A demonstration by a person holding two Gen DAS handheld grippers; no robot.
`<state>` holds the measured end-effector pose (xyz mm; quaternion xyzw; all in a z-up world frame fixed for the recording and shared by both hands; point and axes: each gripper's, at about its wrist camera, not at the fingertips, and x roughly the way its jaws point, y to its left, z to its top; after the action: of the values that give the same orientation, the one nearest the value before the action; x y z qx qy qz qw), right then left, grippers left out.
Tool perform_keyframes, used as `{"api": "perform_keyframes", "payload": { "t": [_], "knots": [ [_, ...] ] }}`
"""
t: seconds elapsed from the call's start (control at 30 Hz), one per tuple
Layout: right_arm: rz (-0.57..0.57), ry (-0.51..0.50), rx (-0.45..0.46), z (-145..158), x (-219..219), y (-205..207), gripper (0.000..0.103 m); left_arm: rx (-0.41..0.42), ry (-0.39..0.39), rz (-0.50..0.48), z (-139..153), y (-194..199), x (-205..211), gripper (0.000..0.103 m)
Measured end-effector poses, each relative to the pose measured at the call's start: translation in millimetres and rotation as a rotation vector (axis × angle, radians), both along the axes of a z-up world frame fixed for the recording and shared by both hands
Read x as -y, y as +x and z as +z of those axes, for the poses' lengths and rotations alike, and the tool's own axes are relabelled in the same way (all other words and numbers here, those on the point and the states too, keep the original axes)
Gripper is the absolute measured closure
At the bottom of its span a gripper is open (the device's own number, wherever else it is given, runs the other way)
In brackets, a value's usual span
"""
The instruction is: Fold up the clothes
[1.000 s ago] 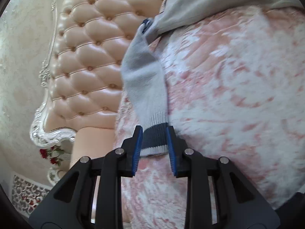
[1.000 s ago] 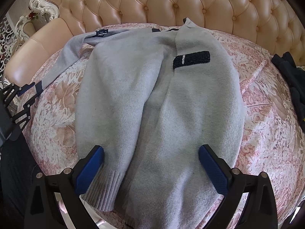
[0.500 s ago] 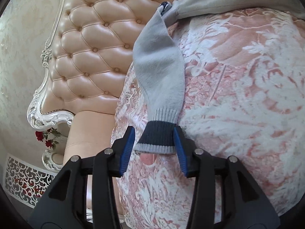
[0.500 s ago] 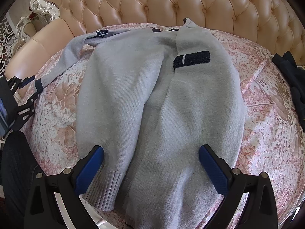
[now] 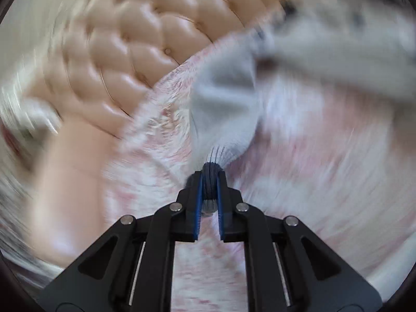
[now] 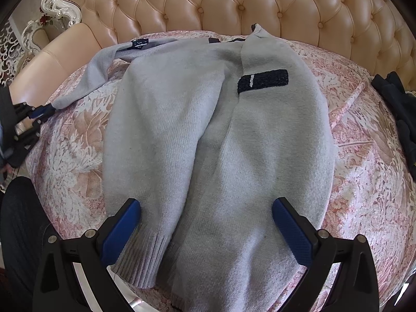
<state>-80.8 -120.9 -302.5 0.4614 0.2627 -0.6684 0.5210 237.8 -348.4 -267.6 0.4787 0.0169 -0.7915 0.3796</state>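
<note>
A light grey knit sweater (image 6: 215, 140) lies on a pink and white patterned bed cover (image 6: 369, 182), its right side folded over with a dark navy patch (image 6: 262, 81). Its left sleeve (image 6: 96, 75) stretches out to the left. My left gripper (image 5: 209, 182) is shut on the sleeve's navy cuff (image 5: 210, 176); it also shows in the right wrist view (image 6: 41, 111) at the left edge. The left wrist view is blurred by motion. My right gripper (image 6: 206, 223) is open and empty, hovering above the sweater's lower hem (image 6: 145, 265).
A tufted peach leather headboard (image 6: 234, 2) runs along the back, with a padded arm (image 6: 62, 52) at the left. Dark clothing (image 6: 397, 109) lies at the right edge of the bed. A white ornate stand (image 6: 39, 33) sits at the far left.
My left gripper has closed on the navy cuff, which was loose between its open fingers before, and it is moving fast. The right gripper has not moved.
</note>
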Motion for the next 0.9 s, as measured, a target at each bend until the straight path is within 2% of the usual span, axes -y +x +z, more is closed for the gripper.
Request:
{"api": "perform_keyframes", "payload": {
  "t": [0.07,0.17,0.33,0.4,0.5,0.53,0.6,0.63,0.73,0.77,0.83,0.9],
  "knots": [
    [-0.001,0.002,0.003,-0.5,0.2,-0.1,0.000,-0.278,0.171,0.094,43.9,27.1,41.7,0.091],
    [-0.011,-0.004,0.035,0.6,-1.7,-4.6,0.000,-0.562,0.316,0.228,77.6,65.8,101.3,0.091],
    [-0.039,-0.005,0.071,2.2,0.6,-7.8,0.000,-0.710,0.491,0.477,48.3,101.2,197.1,0.092],
    [-0.045,-0.006,0.084,2.7,1.4,-9.2,0.000,-0.701,0.588,0.597,10.9,107.5,223.1,0.091],
    [-0.056,-0.013,0.114,3.3,0.2,-14.1,0.000,-0.664,0.650,0.730,-30.1,111.3,222.6,0.088],
    [-0.057,-0.014,0.123,3.6,0.1,-15.5,0.000,-0.666,0.661,0.773,-38.8,114.3,218.0,0.083],
    [-0.066,-0.021,0.148,4.6,-1.1,-19.3,0.000,-0.669,0.643,0.833,-41.8,122.1,206.2,0.052],
    [-0.071,-0.026,0.164,5.0,-1.7,-21.6,0.000,-0.670,0.619,0.852,-37.8,126.8,199.2,0.051],
    [-0.099,-0.059,0.239,6.9,-6.0,-32.1,0.000,-0.713,0.568,0.852,-17.5,142.8,170.9,0.051],
    [-0.108,-0.071,0.265,7.6,-7.7,-35.8,0.000,-0.756,0.570,0.827,-7.3,146.7,151.4,0.051],
    [-0.135,-0.104,0.341,9.5,-12.7,-46.3,0.001,-0.824,0.615,0.728,4.1,142.9,115.8,0.052],
    [-0.179,-0.140,0.414,15.8,-20.8,-59.0,0.001,-0.861,0.669,0.601,9.4,121.8,58.7,0.051]
  ]
}}
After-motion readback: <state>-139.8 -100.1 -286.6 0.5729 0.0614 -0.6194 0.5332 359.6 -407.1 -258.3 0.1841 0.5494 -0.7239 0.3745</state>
